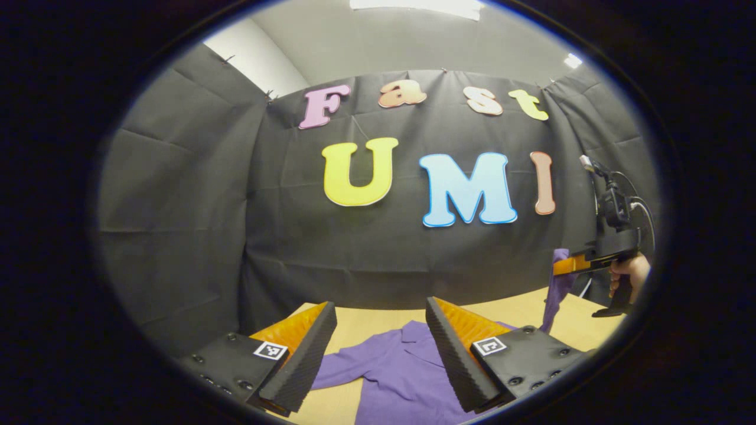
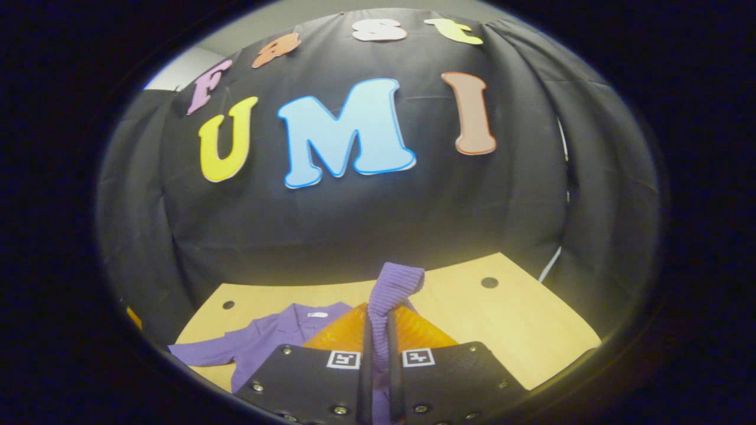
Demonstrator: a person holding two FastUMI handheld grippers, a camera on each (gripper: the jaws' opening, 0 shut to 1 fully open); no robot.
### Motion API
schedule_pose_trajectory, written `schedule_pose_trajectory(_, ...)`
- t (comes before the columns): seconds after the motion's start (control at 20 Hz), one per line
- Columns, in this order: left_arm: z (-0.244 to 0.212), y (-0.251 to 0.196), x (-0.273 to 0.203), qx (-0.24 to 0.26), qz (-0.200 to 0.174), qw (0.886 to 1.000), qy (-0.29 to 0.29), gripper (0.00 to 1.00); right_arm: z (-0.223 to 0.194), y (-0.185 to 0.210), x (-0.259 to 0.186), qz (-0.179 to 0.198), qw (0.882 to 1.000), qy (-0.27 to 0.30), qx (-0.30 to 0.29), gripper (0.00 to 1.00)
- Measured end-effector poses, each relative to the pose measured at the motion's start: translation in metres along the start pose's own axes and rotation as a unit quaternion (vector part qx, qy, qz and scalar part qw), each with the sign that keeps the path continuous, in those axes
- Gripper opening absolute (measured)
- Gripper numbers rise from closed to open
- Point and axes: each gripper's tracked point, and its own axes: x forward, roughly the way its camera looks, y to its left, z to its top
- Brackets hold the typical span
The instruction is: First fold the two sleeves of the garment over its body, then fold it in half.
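Note:
A purple collared shirt (image 1: 396, 372) lies spread on a light wooden table (image 1: 366, 324). My left gripper (image 1: 379, 307) hovers open above the shirt near its collar, with nothing between its fingers. In the left gripper view, off to the right, a hand holds my right gripper (image 1: 576, 264) raised above the table, and a purple sleeve (image 1: 555, 295) hangs down from it. In the right gripper view my right gripper (image 2: 378, 321) is shut on that sleeve, whose ribbed cuff (image 2: 394, 283) sticks up past the fingertips. The shirt's body (image 2: 277, 336) and other sleeve lie flat to the left.
The booth's black cloth wall stands close behind the table (image 2: 502, 319). The tabletop has two small round holes (image 2: 489, 282) near its back edge. A cable runs down the wall at the right.

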Motion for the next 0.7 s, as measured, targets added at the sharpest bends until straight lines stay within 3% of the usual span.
schedule_pose_trajectory(0.4, -0.006, 0.03, -0.013, -0.006, 0.042, 0.999, 0.006, 1.0, -0.004, 0.088, 0.027, 0.091, 0.995, 0.012, -0.028, 0.11)
schedule_pose_trajectory(0.7, -0.013, 0.051, -0.019, -0.004, 0.062, 0.998, 0.018, 1.0, -0.038, 0.143, 0.061, 0.126, 0.989, 0.049, -0.064, 0.11)
